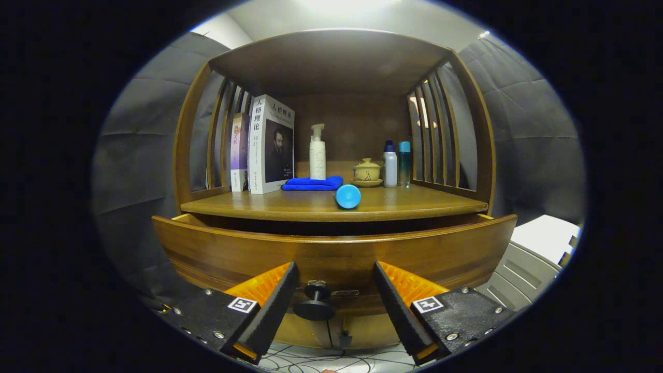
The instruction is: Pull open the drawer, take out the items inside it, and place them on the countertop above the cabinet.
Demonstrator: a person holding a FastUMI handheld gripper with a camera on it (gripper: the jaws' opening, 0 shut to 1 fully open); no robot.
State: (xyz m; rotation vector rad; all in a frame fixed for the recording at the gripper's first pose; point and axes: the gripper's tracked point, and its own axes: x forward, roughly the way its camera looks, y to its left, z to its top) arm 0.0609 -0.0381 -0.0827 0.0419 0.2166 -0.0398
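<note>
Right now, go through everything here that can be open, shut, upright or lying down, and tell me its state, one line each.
drawer: pulled partly open
drawer knob: between the fingers, not gripped
gripper: open, fingers either side of the knob
books: standing upright
pump bottle: upright
blue cloth: folded, lying flat
blue cylinder: lying on its side
lidded cup: lid on
two bottles: upright, capped

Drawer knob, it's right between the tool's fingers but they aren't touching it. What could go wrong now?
The tool is open, its fingers on either side of the drawer knob without pressing it. The knob is small and sits closer to one finger, so a grip might slip off. The drawer is only slightly open, so reaching inside may be awkward. The blue cylinder lying near the countertop edge could roll off if the cabinet shakes.
</note>
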